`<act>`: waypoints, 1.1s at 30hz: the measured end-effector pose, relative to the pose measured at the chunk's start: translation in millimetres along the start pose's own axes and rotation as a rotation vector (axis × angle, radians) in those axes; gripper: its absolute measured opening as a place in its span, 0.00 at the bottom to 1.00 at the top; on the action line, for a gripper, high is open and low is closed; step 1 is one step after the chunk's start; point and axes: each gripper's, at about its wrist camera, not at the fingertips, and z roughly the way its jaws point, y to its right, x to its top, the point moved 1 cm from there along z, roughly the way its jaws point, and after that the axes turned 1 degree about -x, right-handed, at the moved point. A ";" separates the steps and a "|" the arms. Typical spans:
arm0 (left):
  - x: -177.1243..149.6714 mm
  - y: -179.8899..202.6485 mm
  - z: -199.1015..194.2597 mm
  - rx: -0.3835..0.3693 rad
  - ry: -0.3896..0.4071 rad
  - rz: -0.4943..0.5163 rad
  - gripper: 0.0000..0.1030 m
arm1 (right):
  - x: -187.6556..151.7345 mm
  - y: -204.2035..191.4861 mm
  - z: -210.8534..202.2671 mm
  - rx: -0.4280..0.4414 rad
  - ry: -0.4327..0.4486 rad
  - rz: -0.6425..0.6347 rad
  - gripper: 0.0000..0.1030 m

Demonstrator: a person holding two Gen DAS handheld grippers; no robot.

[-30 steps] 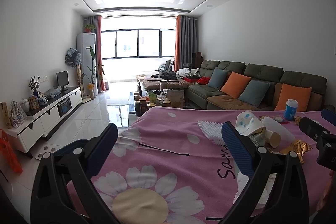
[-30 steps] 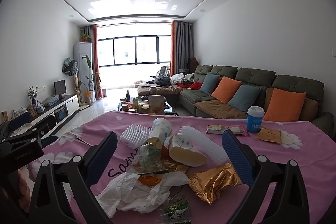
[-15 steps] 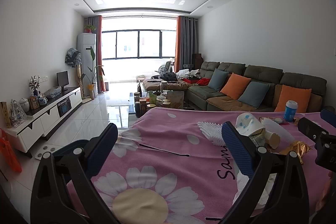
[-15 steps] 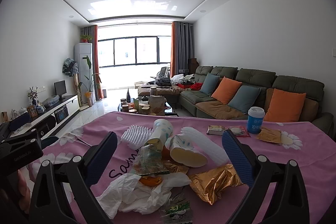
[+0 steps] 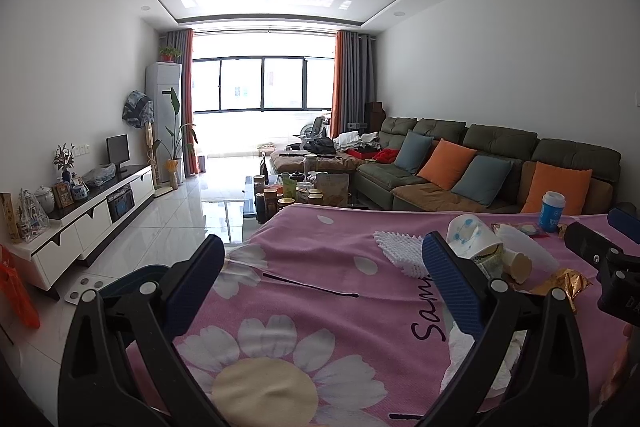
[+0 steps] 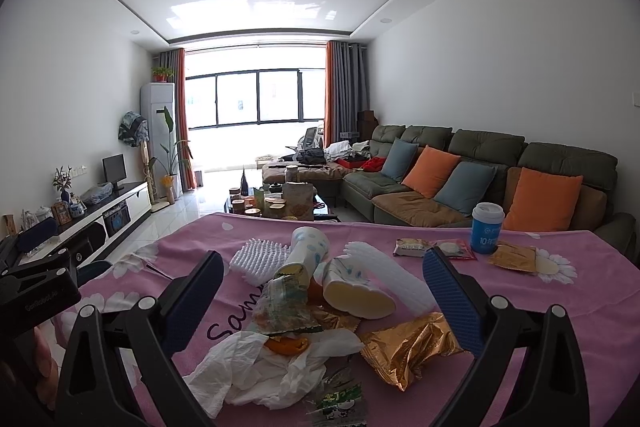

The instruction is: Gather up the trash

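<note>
A heap of trash lies on the pink flowered tablecloth [image 6: 520,307]: crumpled white tissue [image 6: 260,367], a gold foil wrapper [image 6: 408,347], two tipped paper cups [image 6: 352,291], a green snack wrapper [image 6: 284,307] and white foam netting [image 6: 260,259]. My right gripper [image 6: 324,283] is open and empty, just above the heap. My left gripper [image 5: 324,267] is open and empty over the bare cloth [image 5: 320,291], left of the heap. The paper cups [image 5: 476,243] show at the right in the left wrist view.
A blue lidded cup [image 6: 486,229] stands at the table's far right beside flat snack packets [image 6: 440,249]. A dark bin [image 5: 132,279] sits on the floor left of the table. Beyond are a coffee table [image 5: 296,191] with jars, a sofa [image 5: 480,163] and a TV cabinet [image 5: 92,211].
Both grippers have stayed open and almost still; the views shift only slightly.
</note>
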 end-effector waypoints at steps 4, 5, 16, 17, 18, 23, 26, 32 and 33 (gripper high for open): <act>-0.2 0.7 0.0 -0.002 0.001 -0.001 0.95 | -0.2 -0.7 0.5 0.001 0.000 0.001 0.94; -0.2 0.6 0.0 -0.003 0.000 -0.001 0.95 | -0.5 -0.9 0.3 0.000 -0.001 0.000 0.94; -2.6 3.2 -0.2 -0.012 -0.007 -0.005 0.95 | -1.5 -1.4 1.7 0.004 -0.006 0.005 0.94; -3.0 2.8 0.2 -0.013 -0.008 -0.005 0.95 | -1.8 -1.6 1.7 0.003 -0.008 0.007 0.94; -3.0 3.8 0.5 -0.014 -0.010 -0.004 0.95 | -2.1 -1.2 1.7 0.004 -0.008 0.009 0.94; -5.1 3.3 3.0 -0.018 -0.015 -0.005 0.95 | -2.3 -1.7 2.4 0.004 -0.010 0.008 0.94; -6.2 3.8 4.4 -0.023 -0.018 -0.004 0.95 | -2.6 -0.3 2.6 0.005 -0.012 0.011 0.94; -12.0 5.6 8.2 -0.045 -0.034 0.003 0.95 | -4.4 0.6 3.5 0.004 -0.015 0.013 0.94; -12.8 6.8 9.1 -0.055 -0.039 0.006 0.95 | -5.3 1.0 3.9 0.004 -0.018 0.013 0.94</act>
